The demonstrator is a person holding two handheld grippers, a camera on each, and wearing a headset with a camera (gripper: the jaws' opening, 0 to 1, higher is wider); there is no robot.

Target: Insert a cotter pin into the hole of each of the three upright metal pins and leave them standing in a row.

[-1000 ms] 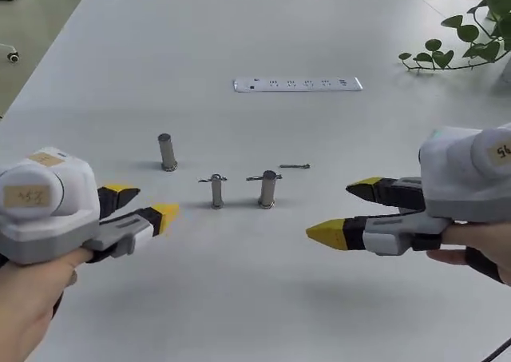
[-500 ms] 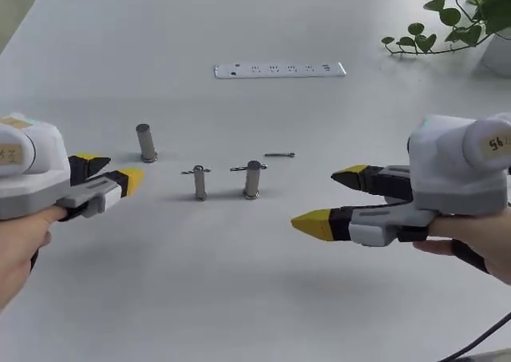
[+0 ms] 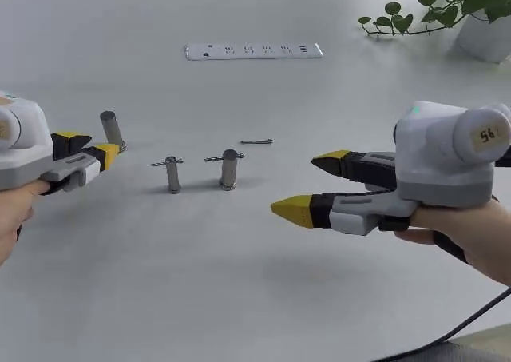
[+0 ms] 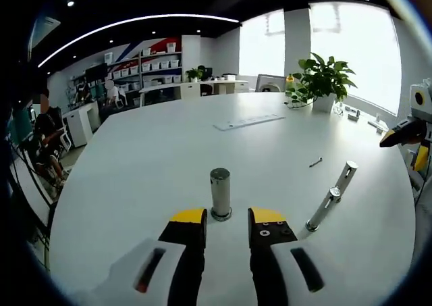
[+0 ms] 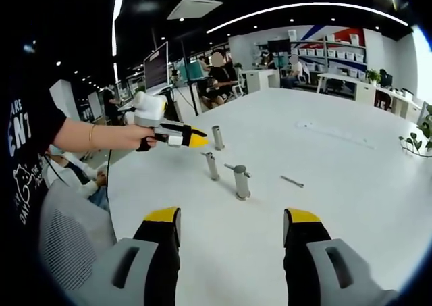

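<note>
Left gripper (image 3: 88, 146) is empty, jaws just a narrow gap apart, right beside the bare pin (image 3: 112, 129). The middle pin (image 3: 173, 175) and right pin (image 3: 229, 169) already have cotters through them. The loose cotter pin (image 3: 256, 141) lies flat just behind those 2. Right gripper (image 3: 307, 186) is empty and spread wide. I'd pinch the cotter near one end and clamp the bare pin low so it can't tip.
</note>
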